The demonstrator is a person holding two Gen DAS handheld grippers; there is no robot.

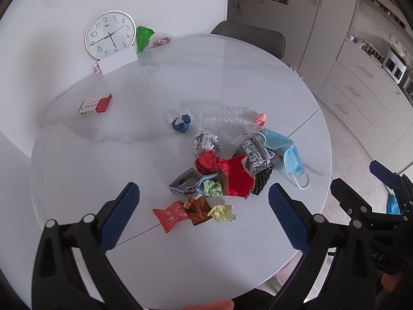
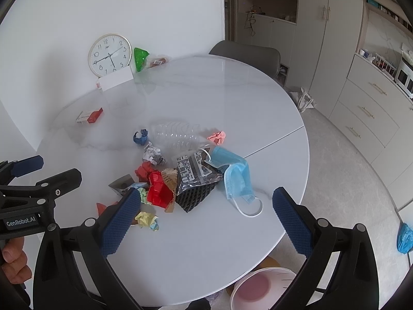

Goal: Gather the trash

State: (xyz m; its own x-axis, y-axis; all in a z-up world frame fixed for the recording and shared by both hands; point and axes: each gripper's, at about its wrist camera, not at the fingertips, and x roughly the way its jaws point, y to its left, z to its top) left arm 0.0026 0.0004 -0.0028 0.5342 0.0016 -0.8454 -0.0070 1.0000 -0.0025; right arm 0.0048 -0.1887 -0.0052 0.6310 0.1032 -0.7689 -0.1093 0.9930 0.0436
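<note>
A pile of trash lies mid-table: a clear crushed bottle [image 1: 227, 118], a blue face mask [image 1: 286, 152], a barcoded plastic bag on black mesh [image 1: 255, 152], red torn card [image 1: 236, 178], crumpled paper balls in blue [image 1: 182, 124], white [image 1: 205, 142], pink [image 1: 261, 119], green [image 1: 213, 188] and yellow [image 1: 222, 213], and an orange wrapper [image 1: 171, 215]. My left gripper [image 1: 204, 222] is open and empty, hovering above the near side of the pile. My right gripper [image 2: 206, 219] is open and empty, above the mask [image 2: 236, 178] and mesh [image 2: 196, 199].
The round white marble table [image 1: 180, 82] stands against a wall. At its back are a clock [image 1: 110, 35], a white card [image 1: 118, 62], a green bag [image 1: 144, 37] and a red box [image 1: 96, 104]. A grey chair [image 1: 250, 37] stands behind. A white bin [image 2: 260, 288] sits on the floor below the near table edge.
</note>
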